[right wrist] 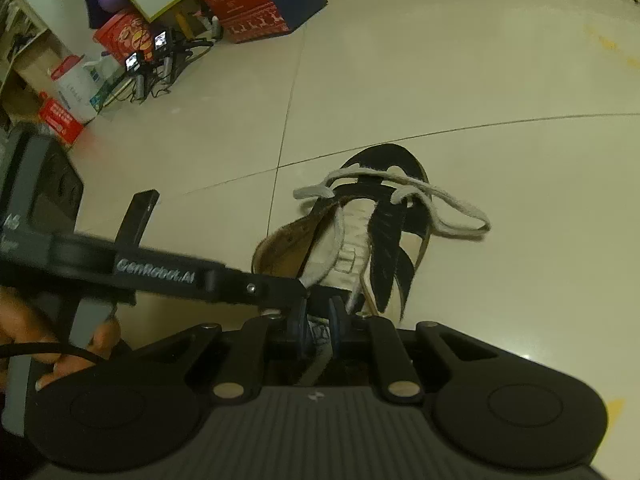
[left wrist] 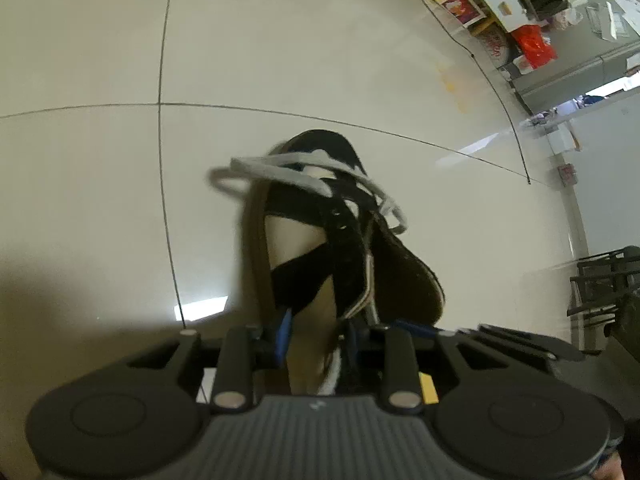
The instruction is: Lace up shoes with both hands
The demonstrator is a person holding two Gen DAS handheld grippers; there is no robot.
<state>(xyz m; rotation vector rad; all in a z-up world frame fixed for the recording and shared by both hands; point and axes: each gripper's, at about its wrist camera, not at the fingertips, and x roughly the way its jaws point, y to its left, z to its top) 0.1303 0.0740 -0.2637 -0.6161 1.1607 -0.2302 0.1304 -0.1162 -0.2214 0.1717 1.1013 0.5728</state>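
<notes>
On the floor tiles [right wrist: 500, 80], the shoe [right wrist: 372, 240] holds only its white lace [right wrist: 436, 208].

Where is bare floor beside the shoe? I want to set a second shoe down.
Bare tile lies right of the shoe, beyond the loose lace loop, and on its far side, past the toe. Crowded: the far wall's boxes, and the shoe's heel end, where the left gripper and right gripper meet.
</notes>
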